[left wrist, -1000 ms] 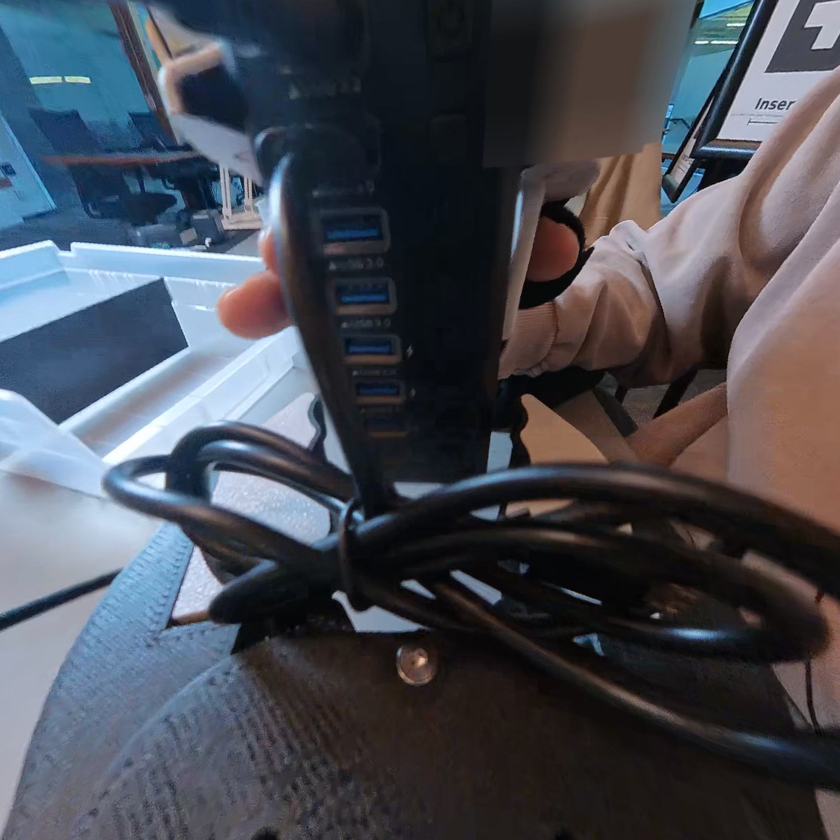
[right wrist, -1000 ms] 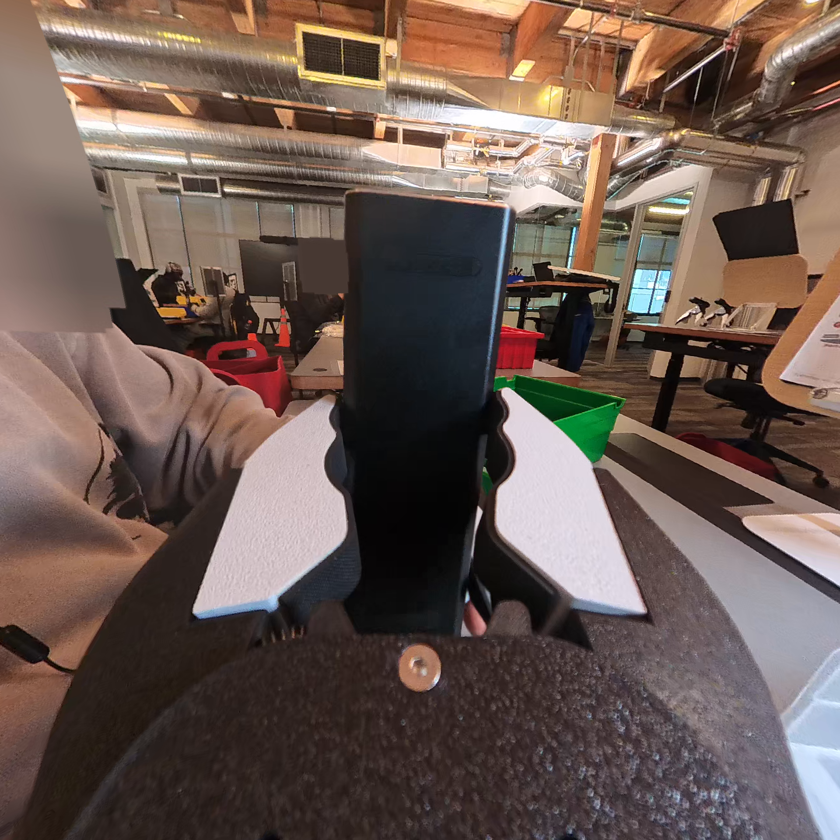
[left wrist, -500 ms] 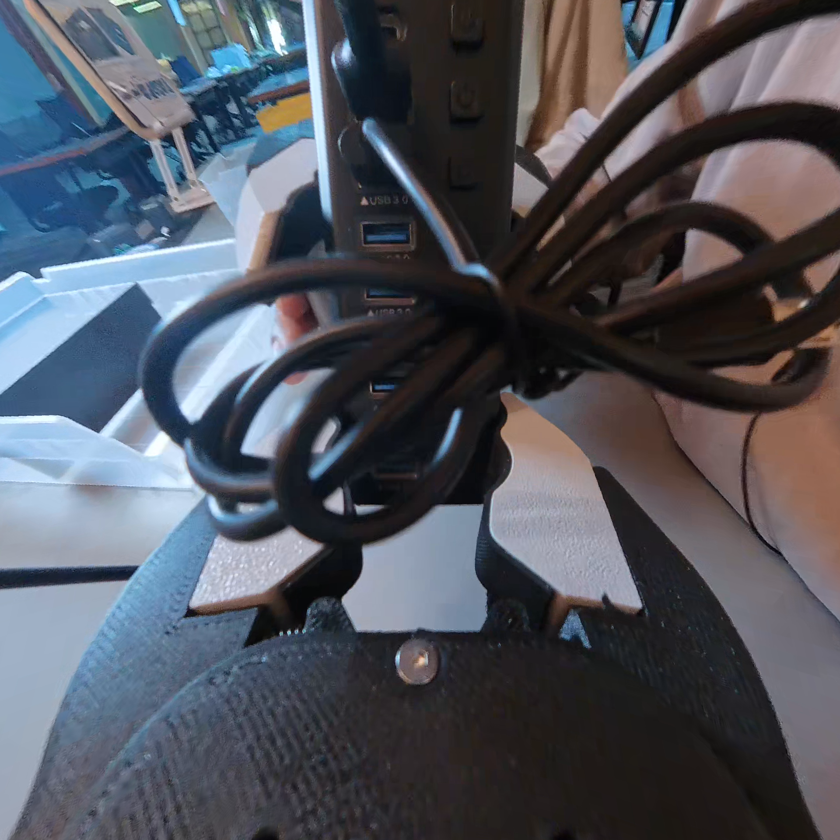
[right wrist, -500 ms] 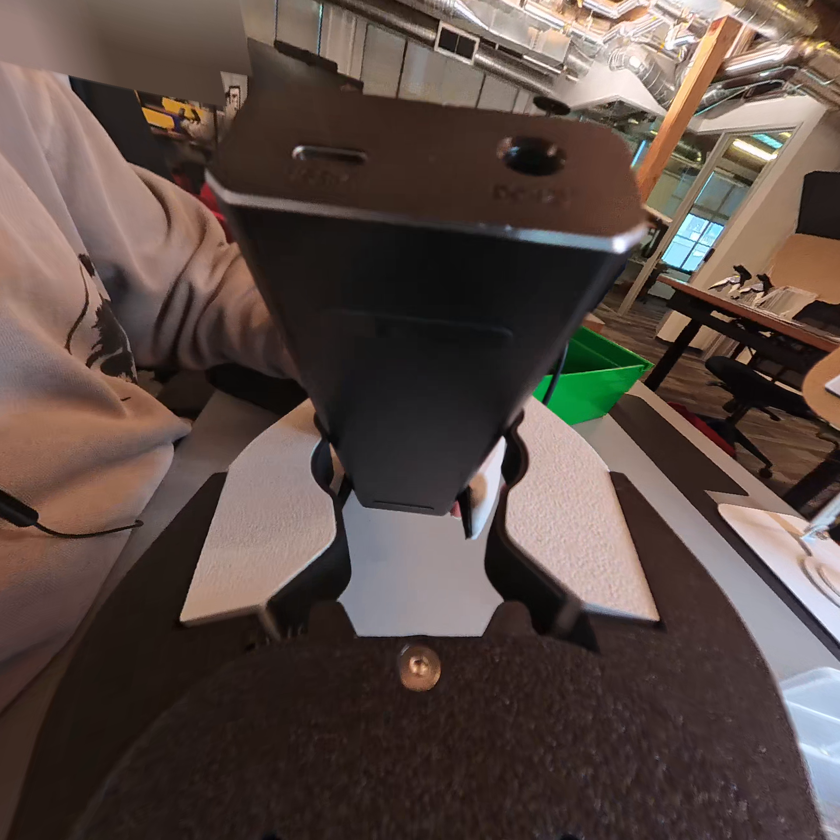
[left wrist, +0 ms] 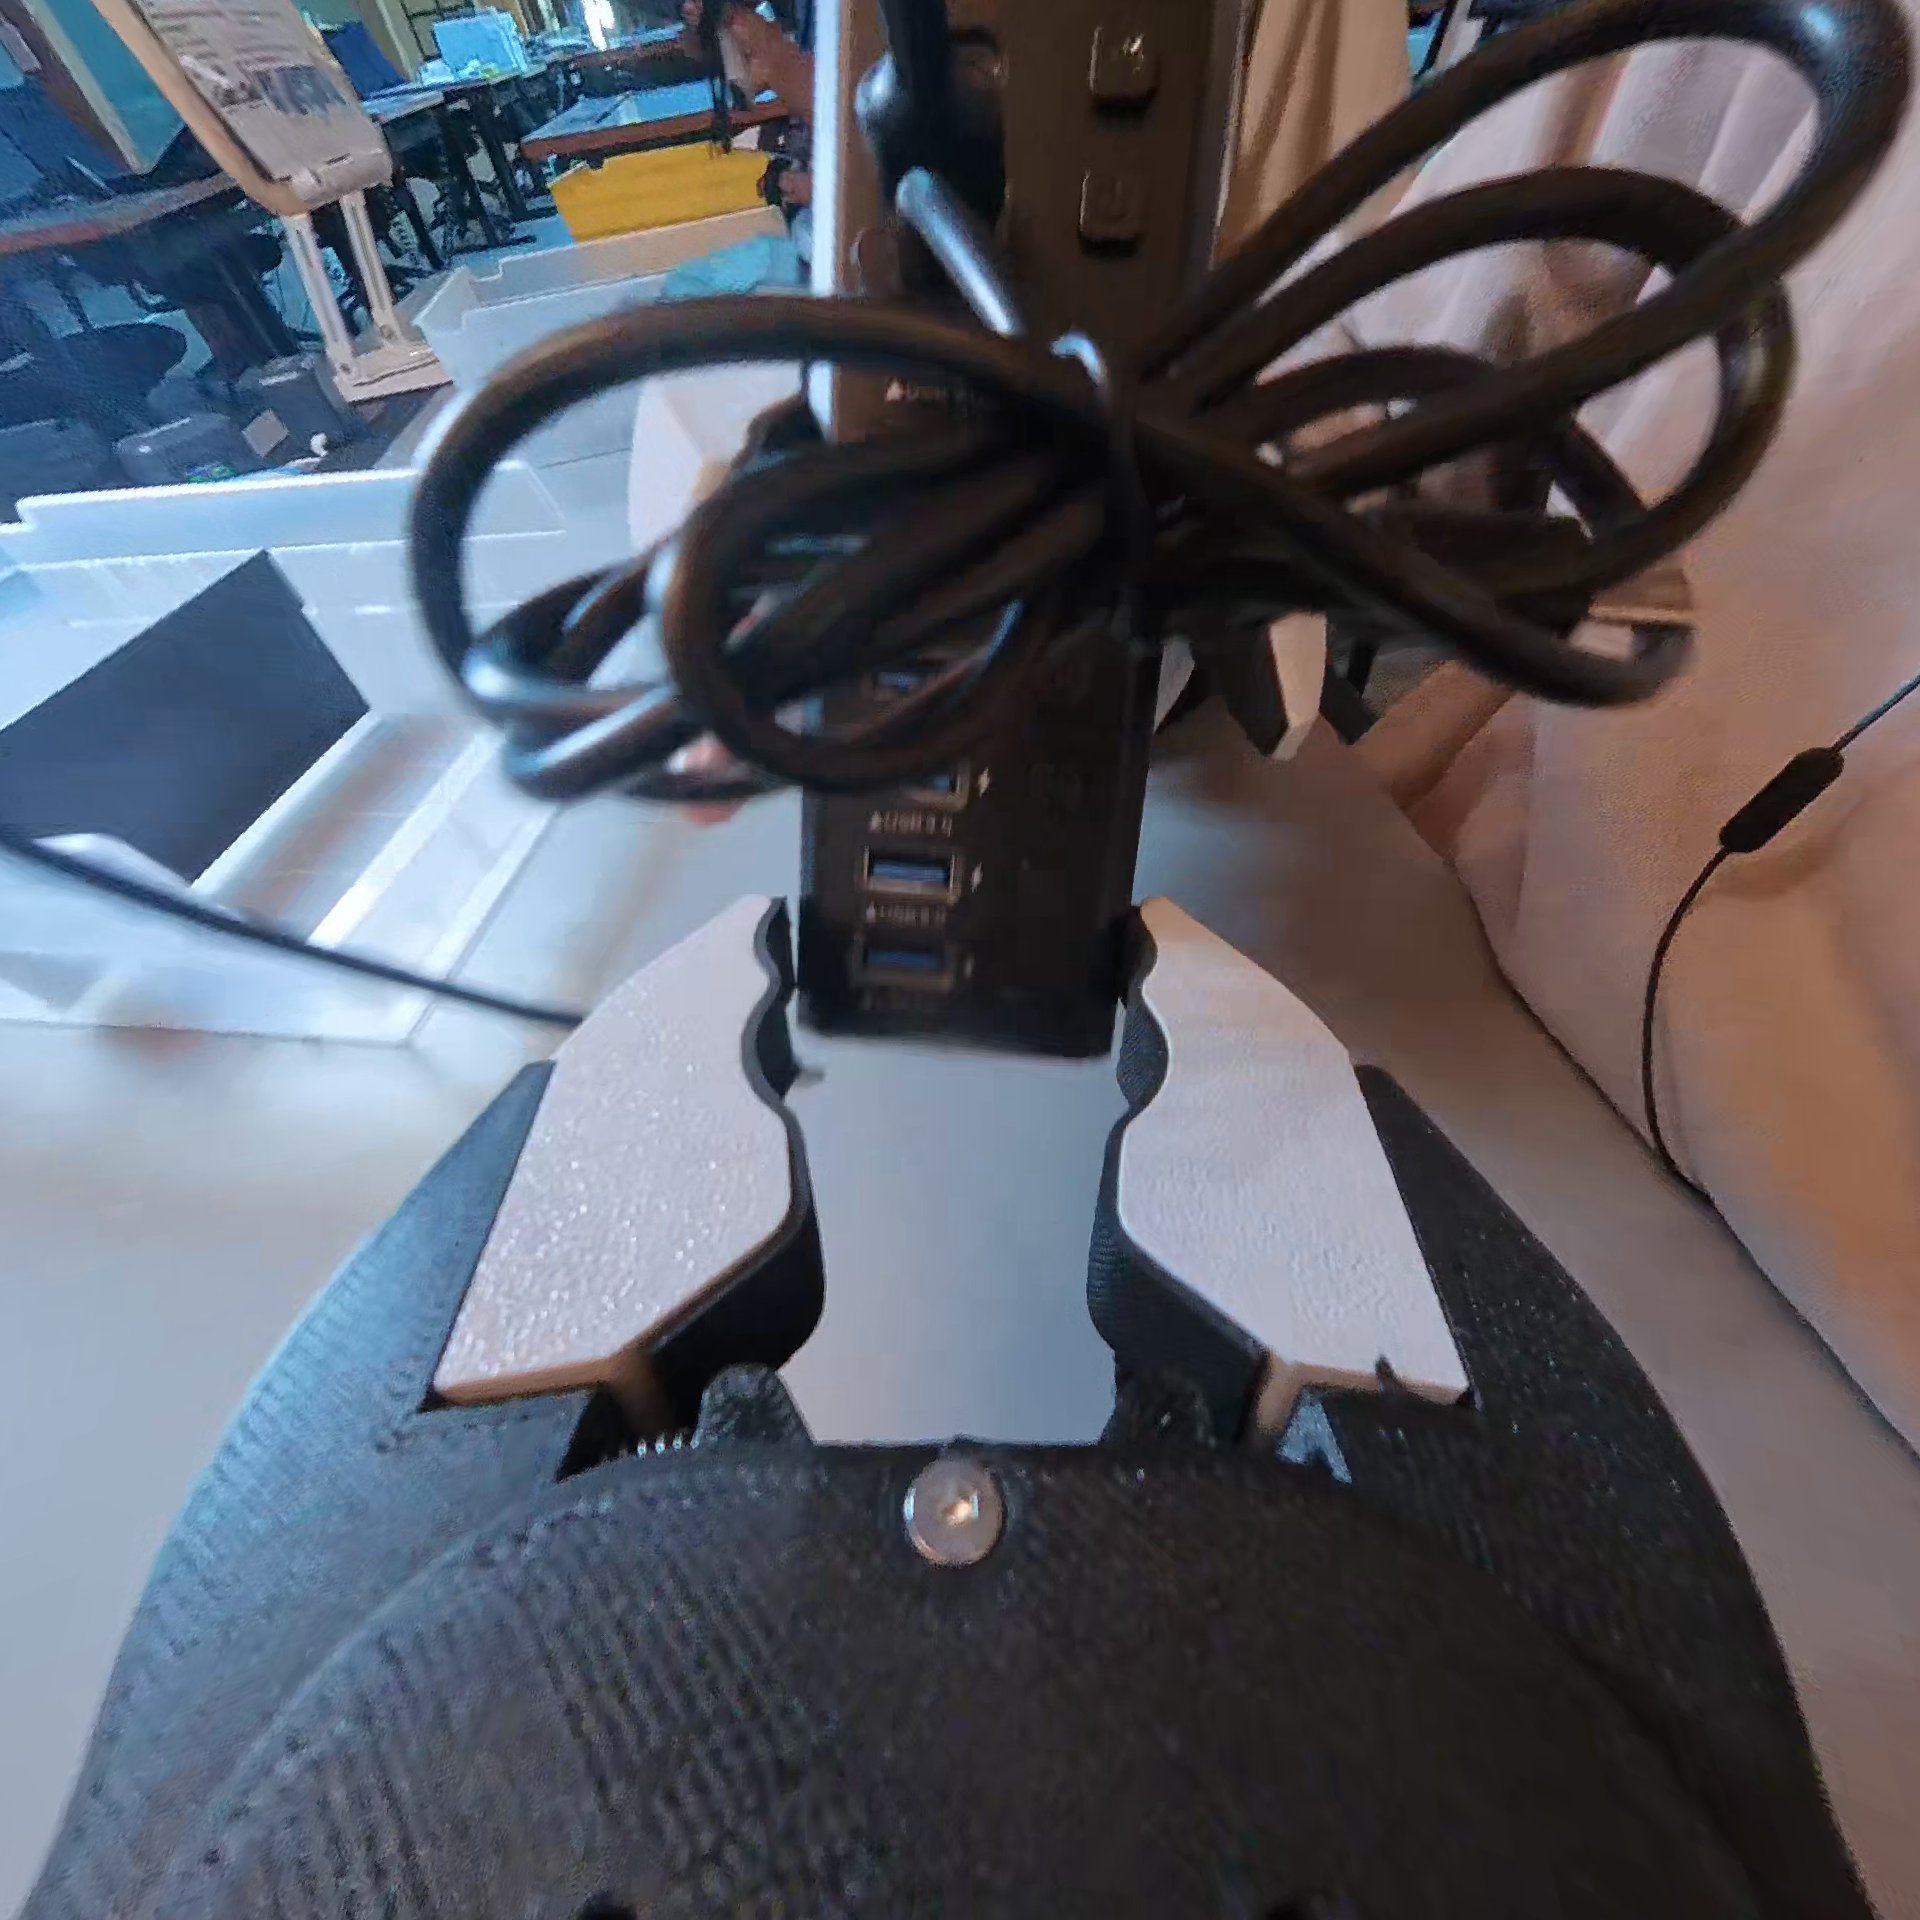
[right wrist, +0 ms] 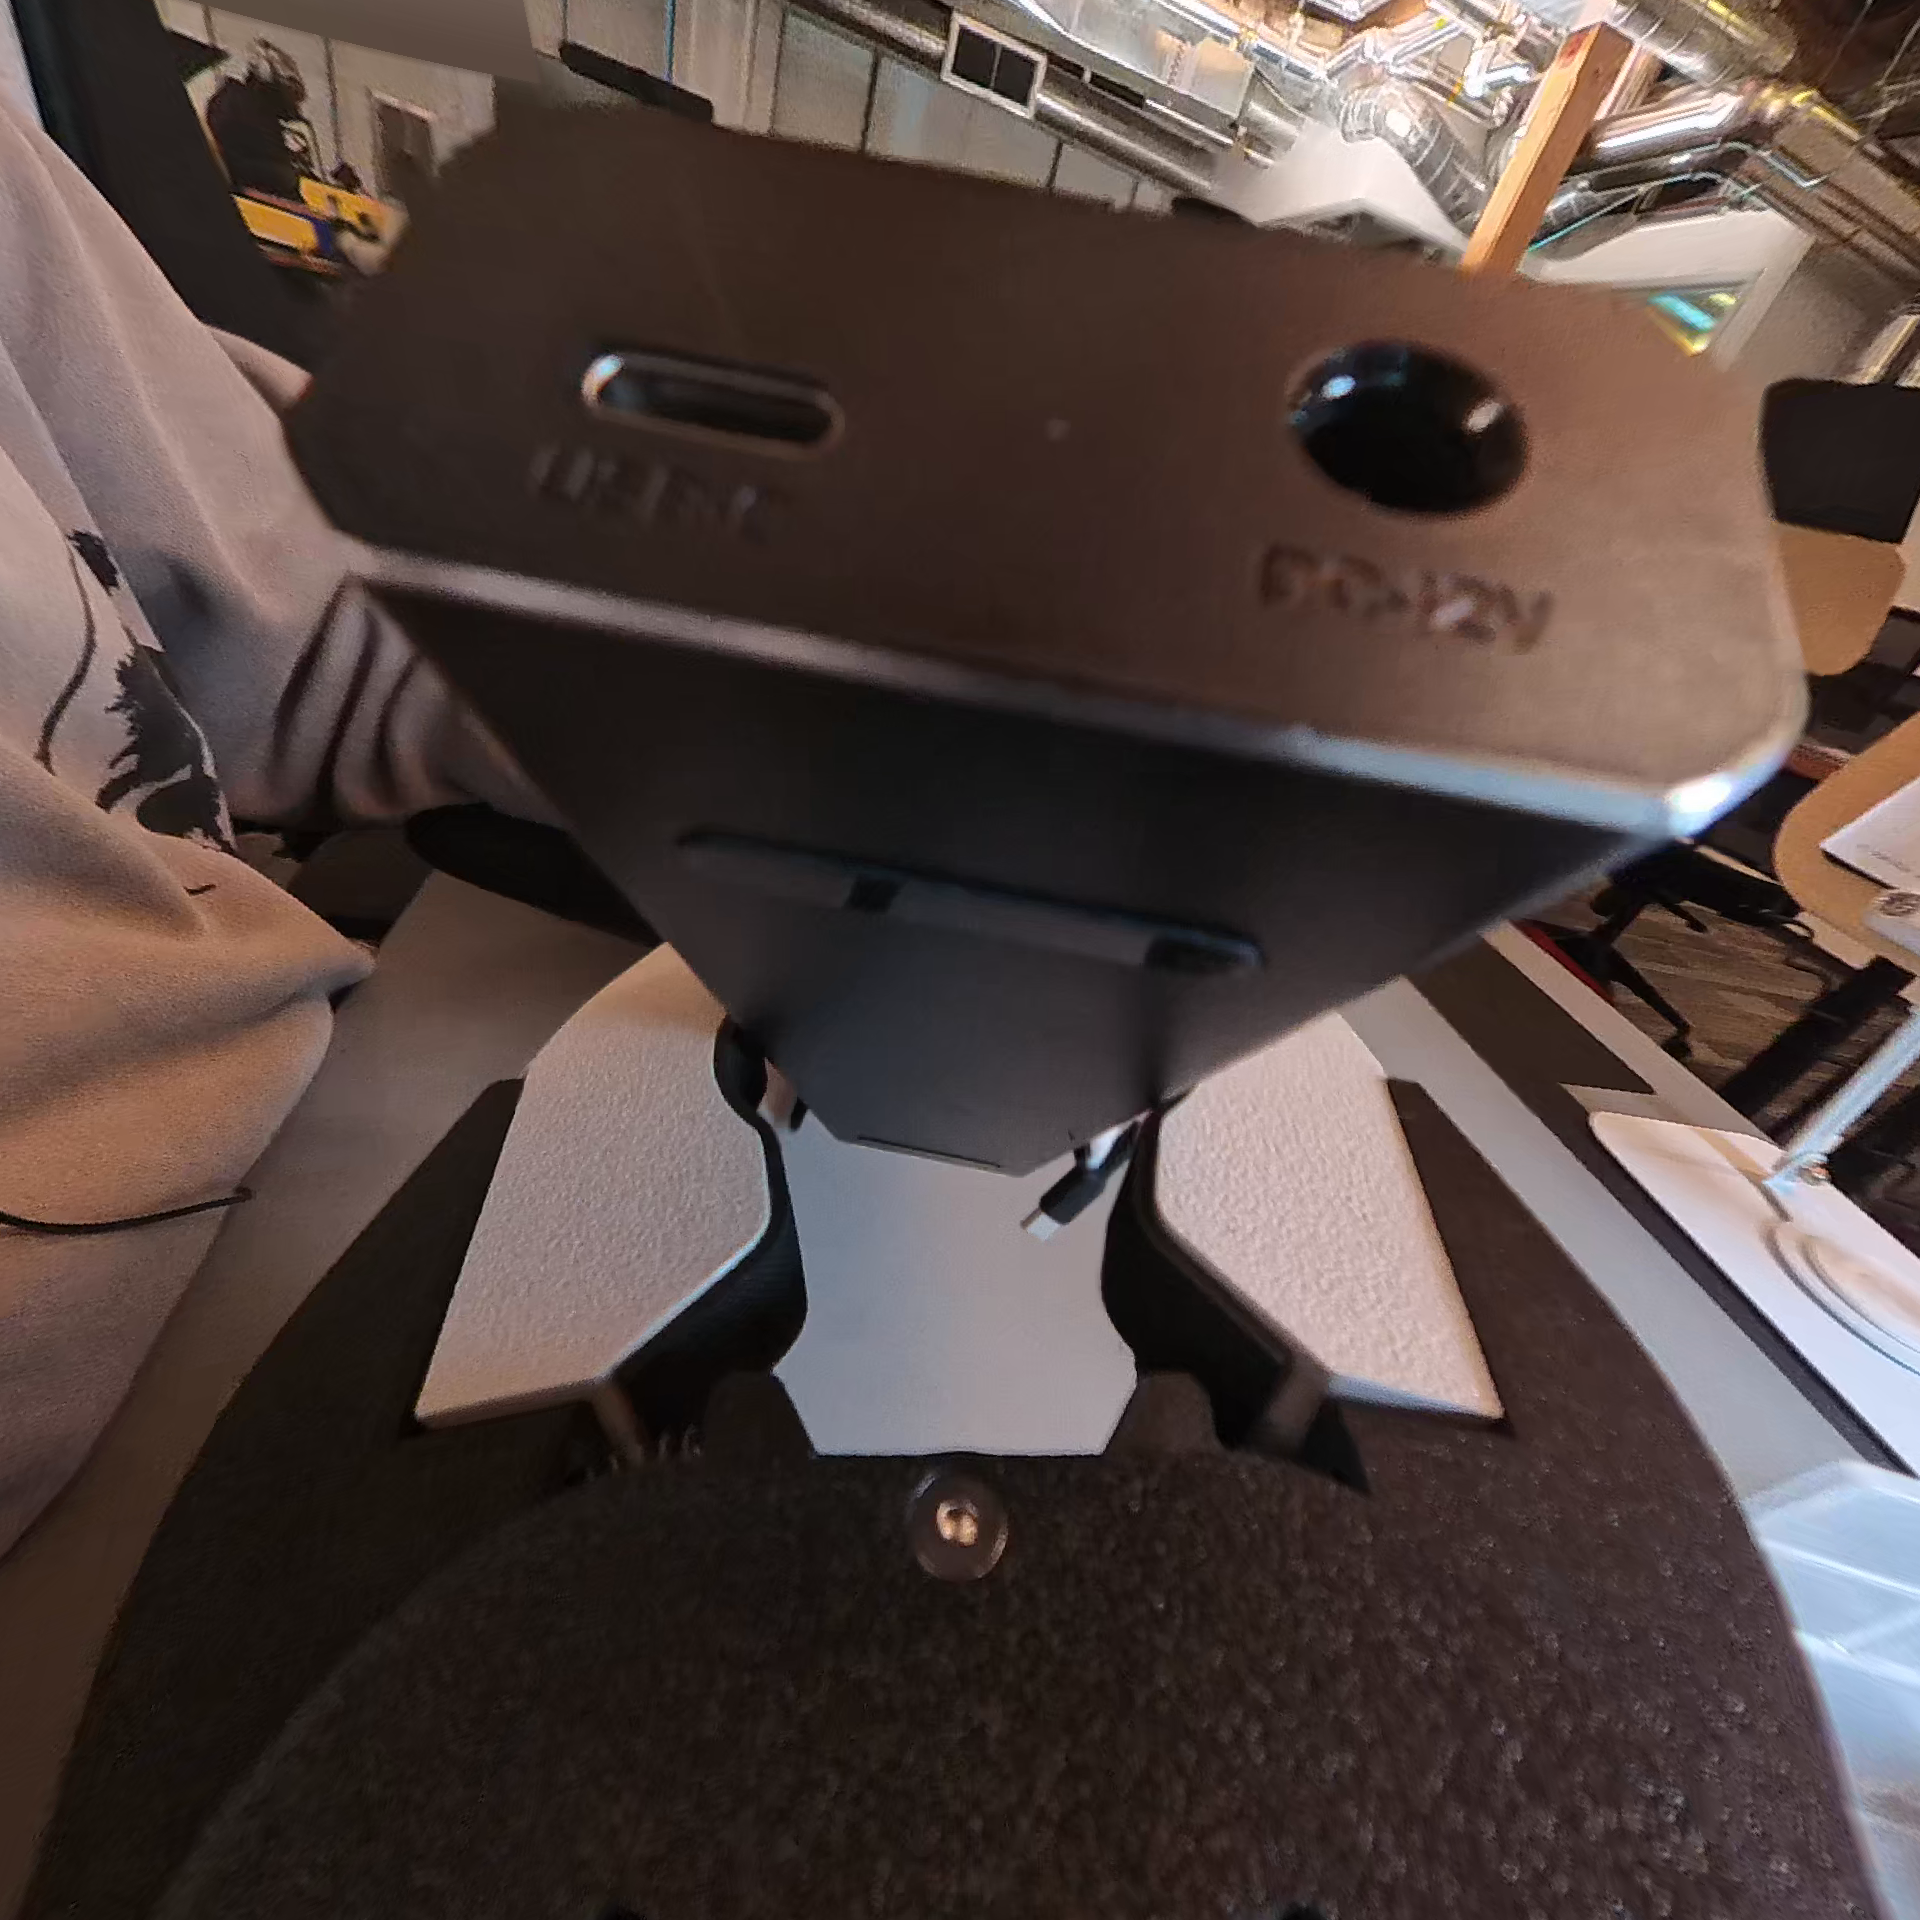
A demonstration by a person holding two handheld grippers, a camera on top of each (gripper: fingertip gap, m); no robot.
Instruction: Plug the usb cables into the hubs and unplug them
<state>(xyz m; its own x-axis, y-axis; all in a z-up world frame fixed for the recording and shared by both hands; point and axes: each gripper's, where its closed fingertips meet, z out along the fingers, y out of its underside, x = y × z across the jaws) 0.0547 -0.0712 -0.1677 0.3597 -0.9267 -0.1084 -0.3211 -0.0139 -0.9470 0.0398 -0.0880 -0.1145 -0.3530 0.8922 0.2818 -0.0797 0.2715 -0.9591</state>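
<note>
A black USB hub (left wrist: 977, 935) with a row of blue ports stands upright in the left wrist view. My left gripper (left wrist: 961, 966) is shut on its lower end, one fingertip on each side. A tied bundle of black cable (left wrist: 935, 540) hangs in front of the hub's middle, and one plug sits in a port near the top. In the right wrist view the hub (right wrist: 987, 727) leans toward the camera and shows its end face with two sockets. My right gripper (right wrist: 940, 1112) is shut on its far end. A loose cable plug (right wrist: 1070, 1195) shows by the right fingertip.
A white tray (left wrist: 260, 520) with a black mat stands at the left of the table. The person's beige sleeve (left wrist: 1714, 831) with a thin black wire fills the right. A sign stand (left wrist: 312, 208) is at the back left. A white sheet (right wrist: 1714, 1226) lies at the right. Tip to tip, the grippers are about 5 centimetres apart.
The hub has tipped toward the right camera, so its end face now fills that view. In the left view the cable bundle has risen and the hub's lower end now sits between my fingertips.
</note>
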